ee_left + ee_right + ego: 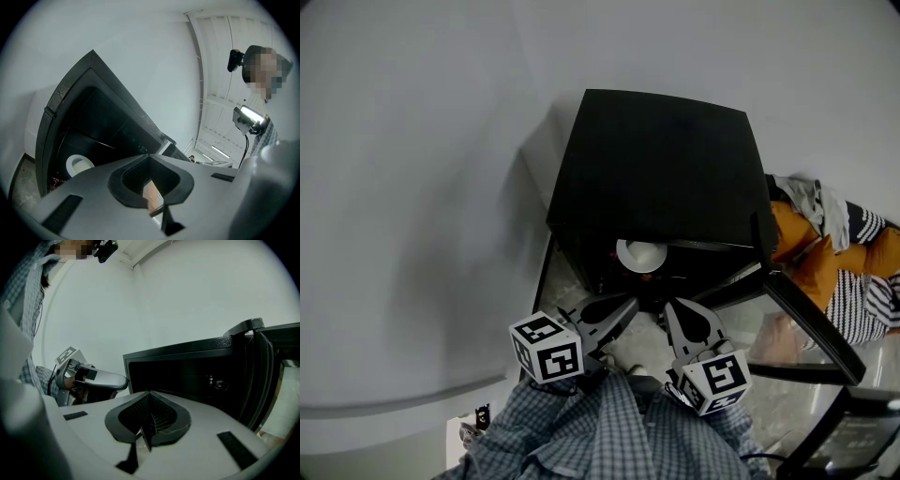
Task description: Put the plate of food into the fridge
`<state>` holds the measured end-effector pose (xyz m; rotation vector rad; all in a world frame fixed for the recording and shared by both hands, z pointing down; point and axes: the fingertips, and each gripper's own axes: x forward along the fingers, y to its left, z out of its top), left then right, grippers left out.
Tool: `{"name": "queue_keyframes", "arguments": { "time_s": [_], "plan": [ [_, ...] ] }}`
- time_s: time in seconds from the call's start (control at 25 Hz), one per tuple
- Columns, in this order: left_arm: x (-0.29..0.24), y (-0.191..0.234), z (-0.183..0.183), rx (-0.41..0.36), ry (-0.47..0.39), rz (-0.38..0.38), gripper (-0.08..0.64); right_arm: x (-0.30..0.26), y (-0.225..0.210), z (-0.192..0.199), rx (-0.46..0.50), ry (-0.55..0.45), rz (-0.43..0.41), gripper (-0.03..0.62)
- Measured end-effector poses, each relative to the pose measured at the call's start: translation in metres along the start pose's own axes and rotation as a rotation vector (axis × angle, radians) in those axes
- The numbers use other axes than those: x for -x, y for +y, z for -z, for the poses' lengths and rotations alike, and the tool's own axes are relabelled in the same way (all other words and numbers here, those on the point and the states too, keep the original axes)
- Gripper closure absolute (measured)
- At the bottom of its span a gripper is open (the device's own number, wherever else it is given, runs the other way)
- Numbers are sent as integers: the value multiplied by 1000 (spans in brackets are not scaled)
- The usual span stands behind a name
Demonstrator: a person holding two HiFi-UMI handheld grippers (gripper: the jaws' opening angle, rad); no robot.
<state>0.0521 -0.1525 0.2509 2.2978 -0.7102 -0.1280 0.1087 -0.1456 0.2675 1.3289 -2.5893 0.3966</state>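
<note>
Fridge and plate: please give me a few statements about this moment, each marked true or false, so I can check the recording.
1. The fridge has its door open. True.
2. The right gripper holds the plate. False: the plate sits inside the fridge, and that gripper's jaws are together on nothing.
3. The fridge is white. False: it is black.
4. The plate is white. True.

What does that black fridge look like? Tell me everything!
The fridge is a small, black, boxy one with a smooth flat top. It stands on the floor against the white wall. Its door is swung wide open to the right. Inside is dark, with a white round dish sitting near the front.
</note>
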Motion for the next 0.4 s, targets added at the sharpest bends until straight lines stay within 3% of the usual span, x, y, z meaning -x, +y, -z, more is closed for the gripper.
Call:
{"name": "queue_keyframes", "arguments": {
  "time_s": [0.2,0.4],
  "plan": [
    [-2,0,4,9,14,5,554,-1,-1,4,2,23,7,584],
    [31,18,-15,-8,-27,-98,554,-31,29,-2,1,9,-96,584]
  ]
}}
